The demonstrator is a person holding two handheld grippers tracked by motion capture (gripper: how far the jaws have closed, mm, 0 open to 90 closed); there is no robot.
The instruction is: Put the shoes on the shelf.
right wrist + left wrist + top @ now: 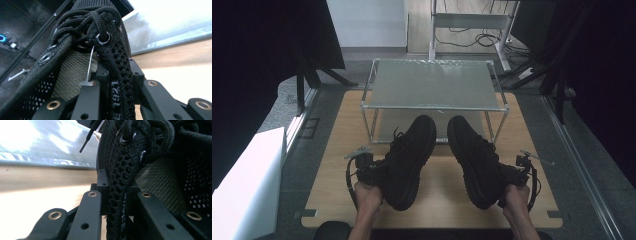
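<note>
Shoes: 2 black knit lace-up shoes, left shoe (408, 159) and right shoe (473, 159), heels toward the person, toes pointing at the rack, well apart from each other over the wooden tabletop (442, 185).
Left hand (368, 196): at the near edge, gripping the left gripper (373, 172) just beside the left shoe's heel.
Left gripper jaws: narrow, pinching the knit collar wall of the left shoe (117, 185); lace eyelets just above the pinch.
Right hand (516, 197): at the near edge, gripping the right gripper (510, 175) beside the right shoe's heel.
Right gripper jaws: narrow, clamped on the knit collar wall of the right shoe (117, 65), printed "1921" between them.
Metal rack (434, 106): 2 shelves, beyond the toes, mid-table.
White box (247, 180): far left, off the table.
</note>
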